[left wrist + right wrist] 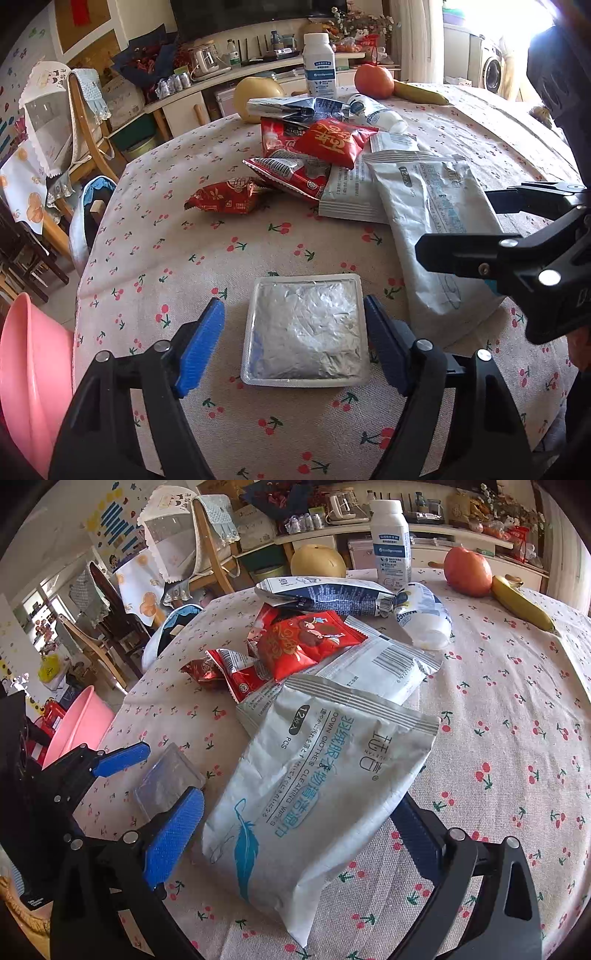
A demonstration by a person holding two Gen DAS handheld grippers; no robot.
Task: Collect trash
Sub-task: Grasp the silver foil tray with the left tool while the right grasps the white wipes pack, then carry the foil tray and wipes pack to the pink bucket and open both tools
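While the left gripper (294,341) straddles the foil-lidded tray (306,331), fingers spread, and the right gripper (291,834) brackets the wipes packet (317,794), also wide open, either flat piece could skid on the tablecloth (207,266), with wrappers (334,142) crowding beyond.

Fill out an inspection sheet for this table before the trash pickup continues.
Surface: round table under a cherry-print tablecloth.
Job's things: foil-sealed tray between the open left gripper fingers; white wipes pack between the open right gripper fingers; red snack wrappers, blue-white bag, small white bottle on its side.
Clutter: upright white bottle, pear, orange fruit, banana.
Grippers: both open, neither gripping.
Cables: nothing seen.
Surroundings: pink basin beside the table, wooden chair, shelves behind.
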